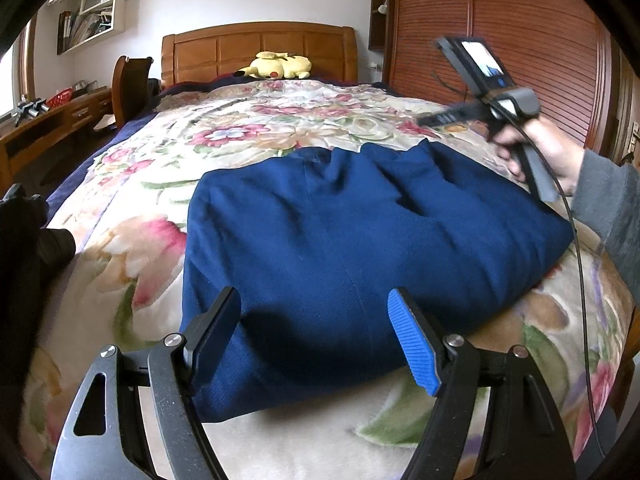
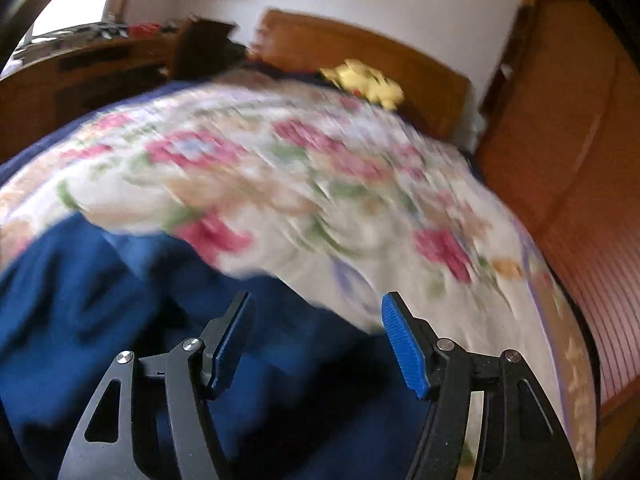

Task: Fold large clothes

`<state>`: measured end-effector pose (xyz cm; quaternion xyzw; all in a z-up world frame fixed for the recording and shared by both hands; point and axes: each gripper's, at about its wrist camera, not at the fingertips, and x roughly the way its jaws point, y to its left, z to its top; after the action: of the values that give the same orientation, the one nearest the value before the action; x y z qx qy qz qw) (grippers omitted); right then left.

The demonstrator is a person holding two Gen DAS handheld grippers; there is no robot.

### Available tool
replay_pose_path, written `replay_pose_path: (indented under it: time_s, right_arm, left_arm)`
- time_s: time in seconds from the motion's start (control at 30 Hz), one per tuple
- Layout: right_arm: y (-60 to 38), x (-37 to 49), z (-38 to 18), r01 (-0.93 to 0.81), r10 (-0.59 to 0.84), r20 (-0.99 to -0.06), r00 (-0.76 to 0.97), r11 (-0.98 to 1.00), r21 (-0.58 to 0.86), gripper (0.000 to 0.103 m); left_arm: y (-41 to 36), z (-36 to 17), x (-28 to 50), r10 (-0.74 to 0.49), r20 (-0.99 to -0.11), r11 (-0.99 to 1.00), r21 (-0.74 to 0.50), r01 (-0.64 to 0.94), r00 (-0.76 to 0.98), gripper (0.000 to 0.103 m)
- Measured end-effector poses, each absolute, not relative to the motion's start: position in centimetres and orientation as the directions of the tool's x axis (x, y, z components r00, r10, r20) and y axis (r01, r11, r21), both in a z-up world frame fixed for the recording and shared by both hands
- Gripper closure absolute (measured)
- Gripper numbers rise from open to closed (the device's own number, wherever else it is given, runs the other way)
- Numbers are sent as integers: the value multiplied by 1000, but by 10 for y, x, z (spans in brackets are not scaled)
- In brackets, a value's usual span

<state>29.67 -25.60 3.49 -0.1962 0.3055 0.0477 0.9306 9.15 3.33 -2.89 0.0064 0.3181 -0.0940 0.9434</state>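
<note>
Garment: a blue garment [image 1: 352, 216], folded into a thick, roughly rectangular bundle of dense, finely ribbed or twilled cloth; soft rounded edges, a few shallow creases near its far edge, a faint seam running near to far through the middle.
Long axis: in the left wrist view it runs left to right across the bed, the right end reaching further right and slightly far; the near left corner hangs toward the near edge.
Place: on the floral blanket [image 1: 256, 128], in the near half of the bed, well apart from the yellow plush toy [image 1: 280, 66] by the wooden headboard [image 1: 224, 48].
Blanket: fleecy cream pile with pink flowers and green leaves.
Left gripper [image 1: 316, 320]: black metal arms with ribbed blue pads, jaws spread wide, hanging over the near edge of the garment, nothing pinched.
Right gripper [image 2: 318, 328]: same build, jaws spread apart with no cloth between them; it sits above the garment's right far part, view blurred.
Right hand [image 1: 536, 152]: grey sleeve, gripping the handle, just beside the garment's right far corner.
Surroundings: slatted reddish wooden wardrobe [image 1: 520, 40] on the right.
</note>
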Motion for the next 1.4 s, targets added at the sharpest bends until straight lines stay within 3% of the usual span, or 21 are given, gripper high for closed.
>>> replay_pose_path:
  time_s: [0.13,0.43,0.5,0.53,0.57,0.67,0.73,0.9,0.93,1.0,1.07,1.1,1.4]
  right_arm:
    - [-308,316,7,-173,-77,-711,699,946,-273,35]
    - [-354,338,-19,-131,-5,-785,620,985,-110,37]
    - [-357,340,-18,-143,27,-787,617,987,-78,51]
    - [-365,334,-18,-160,53,-788,613,986,-57,79]
    - [-366,331,-16,-175,68,-787,613,983,-51,99]
    - [-368,320,-5,-185,38,-746,665,976,-115,100]
    - [-384,313,8,-89,-45,-687,726,983,-158,100]
    - [-402,307,12,-11,-112,-676,728,984,-176,100]
    - [-401,303,14,-6,-120,-668,735,983,-183,96]
    - [-401,293,19,-4,-118,-658,744,984,-181,78]
    - [-395,275,26,-21,-92,-657,748,987,-162,43]
    - [-390,265,27,-34,-76,-655,752,988,-154,38]
    - [-379,166,23,-131,10,-638,770,981,-143,36]
  left_arm:
    - [31,-30,90,-161,-603,983,-32,179,781,26]
    - [30,-32,91,-148,-613,985,-24,169,776,26]
    - [30,-33,91,-147,-614,985,-23,169,776,26]
    - [30,-33,91,-147,-614,985,-22,169,776,26]
    - [30,-33,91,-148,-614,985,-23,169,775,26]
    - [31,-33,92,-150,-616,985,-29,168,773,26]
    - [31,-34,93,-150,-618,985,-31,168,772,26]
    - [30,-34,94,-151,-619,985,-31,168,771,26]
    - [30,-33,94,-151,-617,985,-31,167,772,26]
    - [31,-33,93,-149,-611,986,-32,164,778,26]
    - [31,-30,90,-149,-601,986,-33,162,785,26]
    - [32,-29,89,-151,-597,986,-34,163,788,26]
    - [35,-20,79,-170,-567,984,-48,174,806,26]
